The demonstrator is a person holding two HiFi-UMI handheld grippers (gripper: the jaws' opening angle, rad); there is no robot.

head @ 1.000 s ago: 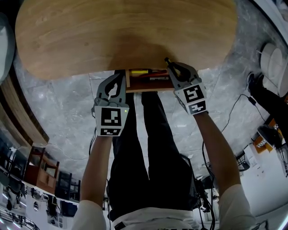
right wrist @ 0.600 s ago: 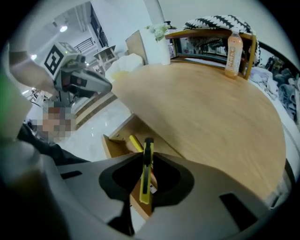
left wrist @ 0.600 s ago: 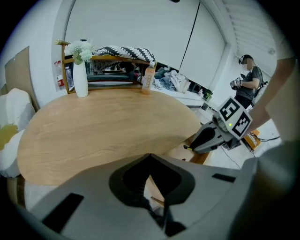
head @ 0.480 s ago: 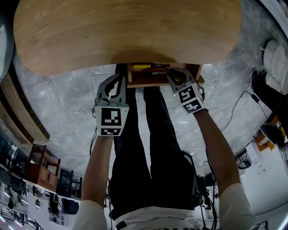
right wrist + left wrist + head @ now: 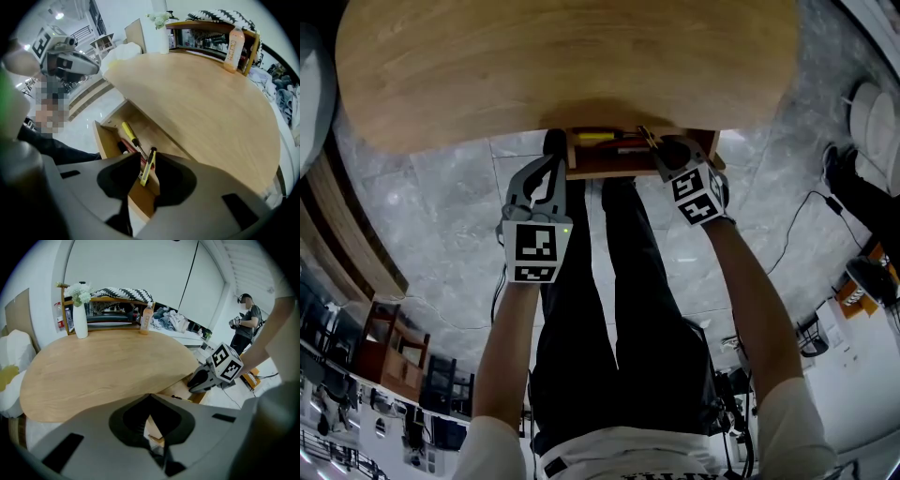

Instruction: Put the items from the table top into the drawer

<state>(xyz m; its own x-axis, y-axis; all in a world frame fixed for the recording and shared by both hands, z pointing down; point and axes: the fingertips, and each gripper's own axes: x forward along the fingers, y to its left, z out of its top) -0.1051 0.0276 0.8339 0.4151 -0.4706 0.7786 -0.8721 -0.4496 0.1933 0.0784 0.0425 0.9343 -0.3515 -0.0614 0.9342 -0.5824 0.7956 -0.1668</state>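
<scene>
Right gripper view: the jaws of the right gripper [image 5: 145,157] are pinching a slim yellow-and-black cutter [image 5: 148,168], which stands nearly on end between them with its black tip uppermost. It hangs over the open drawer [image 5: 104,140], just above the drawer's near wall and close under the edge of the bench [image 5: 201,93].

The step in hand looks like the drop-off. To do it well, I would carry the cutter further in, past the near wall, and lower it until its bottom end is close to the drawer floor. Then I would tip it flat alongside what already lies there and only then spread the jaws. Let go from this height, it would likely bounce or land on the wall. The bench edge overhangs the back of the drawer, so the gripper's knuckles need watching as it dips.

The drawer already holds a screwdriver [image 5: 129,133] with a yellow handle, lying lengthwise with its shaft toward the gripper. Beside it lie something red and something dark, both too hidden by the jaws to name. Bare wooden floor shows toward the back, room enough for the cutter.

In the left gripper view, the jaws of the left gripper [image 5: 150,397] are pressed together with nothing between them. In the head view it hovers just beside the drawer's front corner, apart from it, well placed to steady the drawer if needed.
</scene>
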